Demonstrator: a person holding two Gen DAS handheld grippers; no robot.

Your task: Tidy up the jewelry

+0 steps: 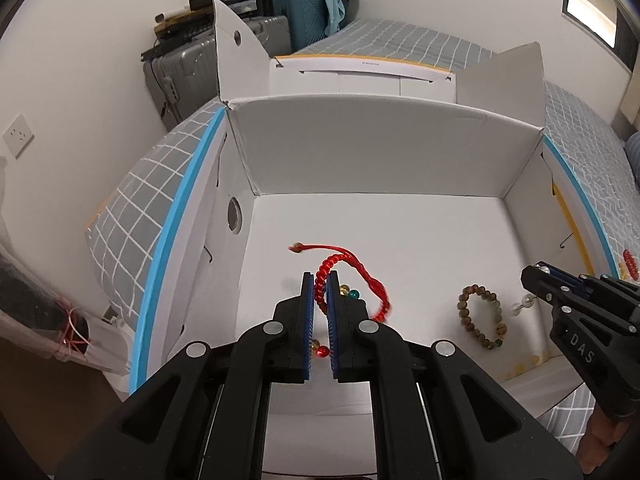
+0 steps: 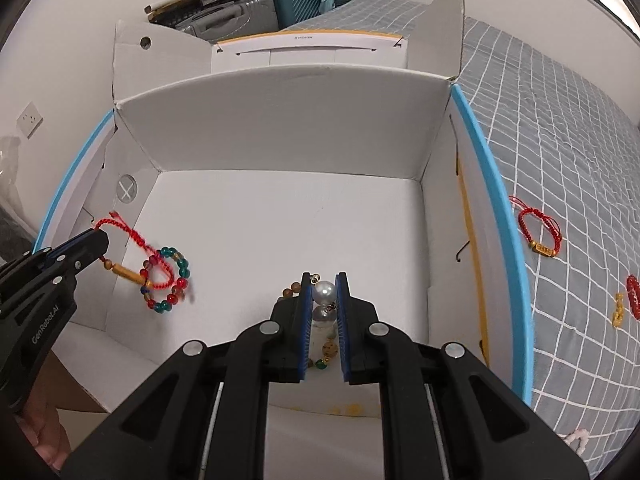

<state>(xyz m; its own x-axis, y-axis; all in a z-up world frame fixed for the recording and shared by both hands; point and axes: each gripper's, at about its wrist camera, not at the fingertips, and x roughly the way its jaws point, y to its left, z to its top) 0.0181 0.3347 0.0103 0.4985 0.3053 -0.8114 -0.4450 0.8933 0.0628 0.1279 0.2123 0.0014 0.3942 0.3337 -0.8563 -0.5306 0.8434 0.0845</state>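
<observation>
A white cardboard box (image 1: 380,148) lies open on a bed. In the left wrist view my left gripper (image 1: 319,280) is shut on a red braided cord bracelet (image 1: 360,268) that dangles over the box floor. Under it lies a multicolour glass-bead bracelet (image 2: 168,284). In the right wrist view my right gripper (image 2: 324,278) is shut on a pearl piece (image 2: 325,292), low inside the box (image 2: 288,120). A brown wooden-bead bracelet (image 1: 482,316) rests on the floor beneath it, mostly hidden in that view. Each gripper shows in the other's view: the right gripper (image 1: 536,274), the left gripper (image 2: 96,240).
On the grey checked bedspread (image 2: 560,140) right of the box lie another red cord bracelet (image 2: 540,232), a red bead bracelet (image 2: 633,296), a small gold piece (image 2: 618,310) and a white item (image 2: 576,438). Suitcases (image 1: 256,36) stand behind the box flaps.
</observation>
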